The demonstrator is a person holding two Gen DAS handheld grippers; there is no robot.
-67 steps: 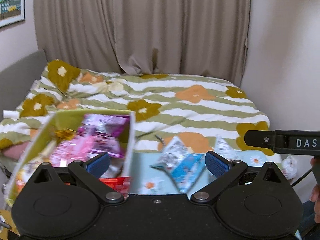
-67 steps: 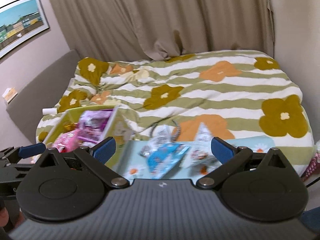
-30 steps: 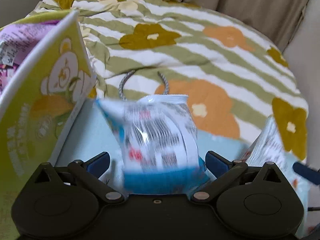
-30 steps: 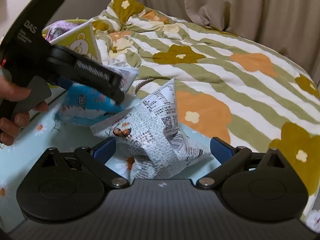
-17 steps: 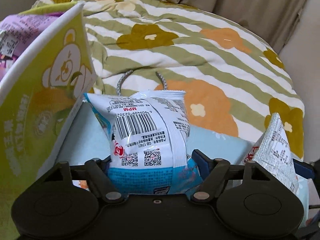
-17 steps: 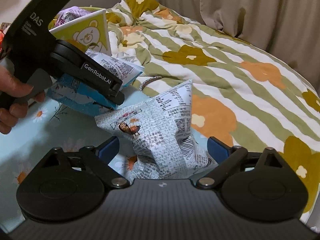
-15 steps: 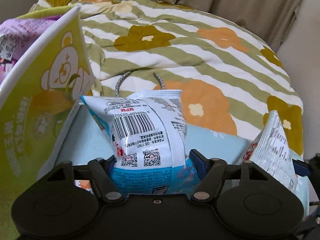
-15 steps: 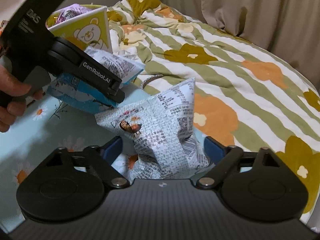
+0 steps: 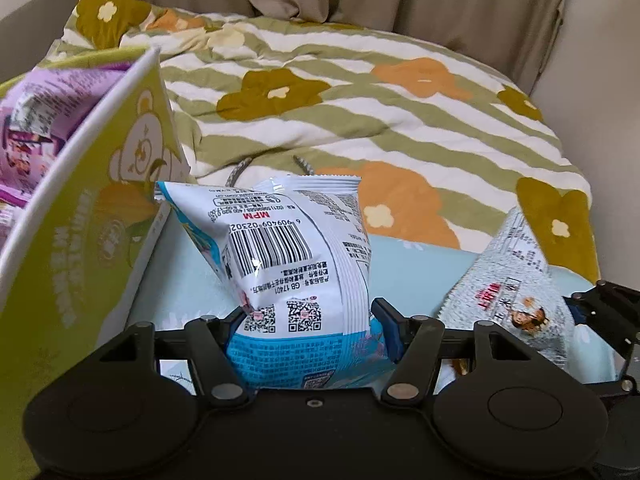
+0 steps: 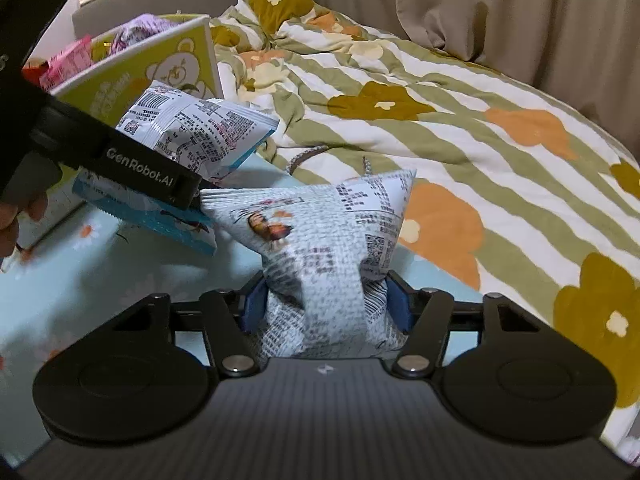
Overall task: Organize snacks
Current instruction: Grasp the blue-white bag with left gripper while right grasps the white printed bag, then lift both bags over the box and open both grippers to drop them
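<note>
My left gripper (image 9: 310, 330) is shut on a blue and white snack bag (image 9: 288, 264), barcode side up, held above the light blue mat (image 9: 192, 284). The same bag (image 10: 192, 136) shows at left in the right wrist view. My right gripper (image 10: 324, 308) is shut on a grey newsprint-patterned snack bag (image 10: 328, 236), which also shows at right in the left wrist view (image 9: 508, 276). A yellow-green bear-print box (image 9: 92, 216) stands at left with purple and pink snack packs (image 9: 28, 128) inside.
A striped flower-print quilt (image 9: 380, 92) covers the bed beyond the mat. A grey rope handle (image 9: 240, 168) lies on the quilt by the box. Beige curtains (image 10: 500, 12) hang behind. A wall stands at right.
Both grippers have closed on their bags. The left has lifted the blue and white bag. The right has squeezed the newsprint bag tighter.
</note>
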